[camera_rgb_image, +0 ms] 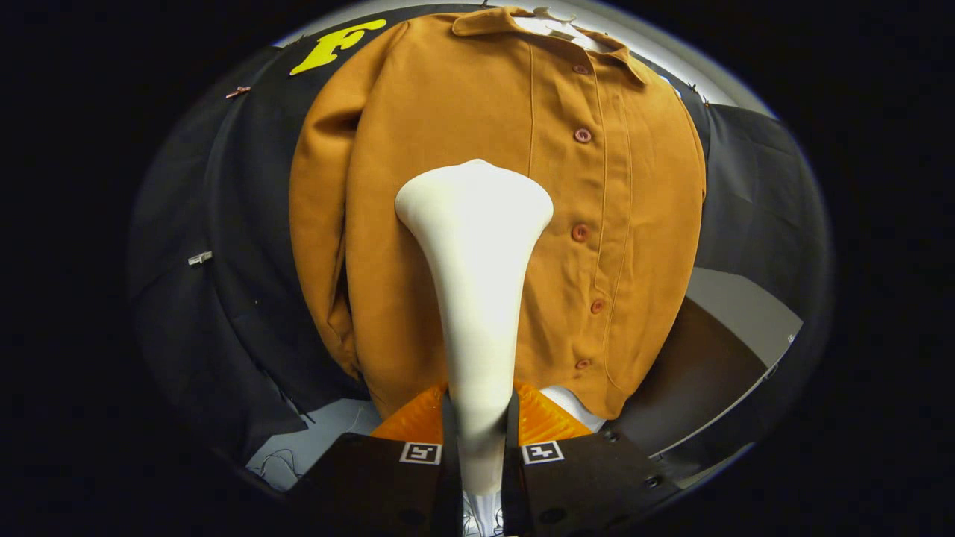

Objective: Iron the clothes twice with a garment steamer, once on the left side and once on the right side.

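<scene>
Steamer [477, 283] white, flared, against shirt [597, 224]

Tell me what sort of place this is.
Likely a staged recording booth, not a home: black cloth wall behind a brown shirt on a hanger. The gripper is shut on a white steamer.

Hand-held gripper [479, 418] clamping steamer [475, 246] — against shirt [418, 112]

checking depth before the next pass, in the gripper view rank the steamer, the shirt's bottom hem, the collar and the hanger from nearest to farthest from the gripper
1. Steamer: clamped between the fingers of the gripper, head reaching forward to the shirt.
2. Bottom hem: just beyond the fingers, low on the shirt.
3. Collar: top of the shirt, far beyond the steamer head.
4. Hanger: inside the collar; too close to the collar to rank apart.
</scene>
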A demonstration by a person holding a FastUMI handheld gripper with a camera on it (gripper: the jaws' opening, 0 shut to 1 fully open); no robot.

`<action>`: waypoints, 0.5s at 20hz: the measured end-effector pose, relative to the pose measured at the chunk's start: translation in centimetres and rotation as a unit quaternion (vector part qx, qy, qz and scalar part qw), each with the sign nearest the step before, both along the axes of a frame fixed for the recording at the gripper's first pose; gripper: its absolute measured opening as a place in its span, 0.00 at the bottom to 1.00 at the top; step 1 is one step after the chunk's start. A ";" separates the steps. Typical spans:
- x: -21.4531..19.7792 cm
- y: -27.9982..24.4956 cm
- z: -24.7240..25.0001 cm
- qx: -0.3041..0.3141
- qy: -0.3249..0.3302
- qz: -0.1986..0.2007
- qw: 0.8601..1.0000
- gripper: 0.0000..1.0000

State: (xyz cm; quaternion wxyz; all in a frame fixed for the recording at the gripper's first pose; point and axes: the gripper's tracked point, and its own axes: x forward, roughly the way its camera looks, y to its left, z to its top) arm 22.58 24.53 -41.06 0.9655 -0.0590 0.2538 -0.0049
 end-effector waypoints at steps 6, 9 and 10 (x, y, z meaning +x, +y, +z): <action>-1.7 -0.9 -4.7 -0.003 0.055 0.001 0.998 0.24; -2.7 -1.4 -6.2 -0.001 0.077 -0.004 0.997 0.24; -3.0 -1.7 -6.6 -0.001 0.084 -0.006 0.996 0.24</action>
